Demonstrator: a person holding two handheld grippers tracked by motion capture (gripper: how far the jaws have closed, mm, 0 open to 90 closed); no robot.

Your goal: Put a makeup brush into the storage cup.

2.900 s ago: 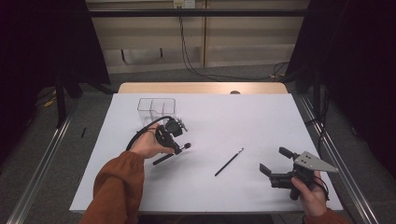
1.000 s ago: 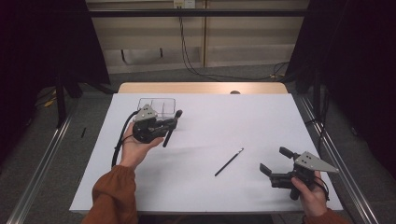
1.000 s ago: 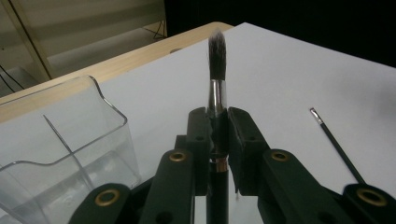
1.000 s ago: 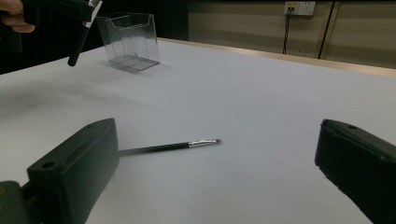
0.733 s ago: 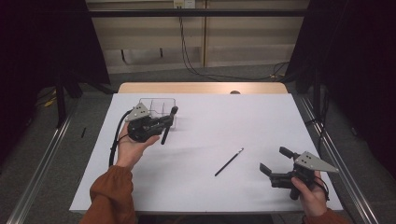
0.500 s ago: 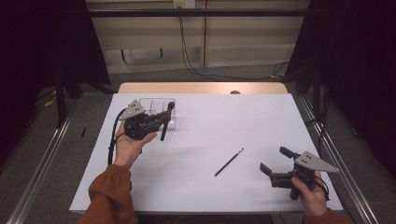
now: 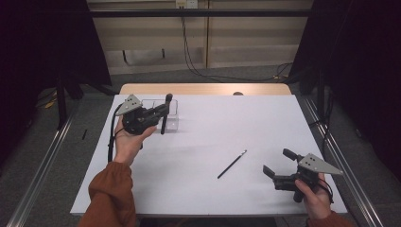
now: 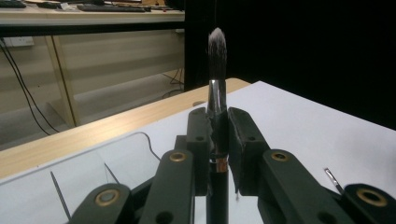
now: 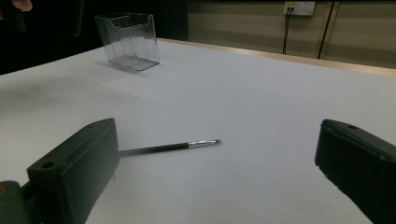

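A person's left gripper (image 7: 158,112) hangs above the near edge of the clear box (image 7: 173,108) at the far left of the white table (image 7: 213,123), its jaws pinched on a black makeup brush (image 7: 164,113). The brush stands upright, bristles up, just in front of the box. In the left gripper view the brush (image 8: 217,116) sits clamped between the jaws, with the box's rim (image 8: 135,136) below. Well right of the box and nearer the person, a thin brush (image 7: 232,164) lies flat on the table. Beyond it from the box, the right gripper (image 7: 279,165) rests low, jaws spread and holding nothing; its own view shows the thin brush (image 9: 169,147) between them.
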